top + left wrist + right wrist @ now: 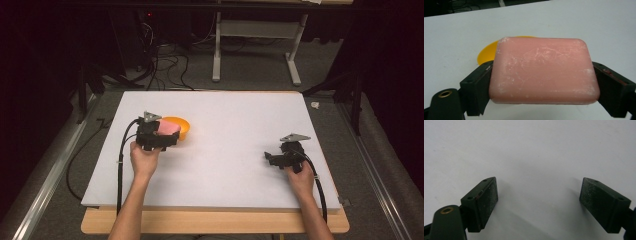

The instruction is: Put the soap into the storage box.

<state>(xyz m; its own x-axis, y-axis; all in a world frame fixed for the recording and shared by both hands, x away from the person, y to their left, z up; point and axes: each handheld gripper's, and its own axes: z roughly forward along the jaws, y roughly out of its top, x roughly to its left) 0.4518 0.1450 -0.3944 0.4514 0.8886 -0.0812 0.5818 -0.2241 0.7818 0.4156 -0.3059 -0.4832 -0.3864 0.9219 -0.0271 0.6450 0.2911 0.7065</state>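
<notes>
A pink bar of soap (544,71) with white scuffs sits clamped between the two black jaws of my left gripper (167,134), which is shut on it. The soap (168,128) hangs just at the near edge of an orange dish (181,124) on the left half of the white table; in the left gripper view the dish (486,52) peeks out behind the bar. My right gripper (269,159) rests low over the table's right side, open, its jaws wide apart with bare white surface (539,202) between them.
The white board (230,115) lies on a wooden tabletop with its front edge near the person. Cables (165,65) and a desk frame (252,50) are on the floor beyond the far edge. A small white scrap (315,105) lies off the right rear corner.
</notes>
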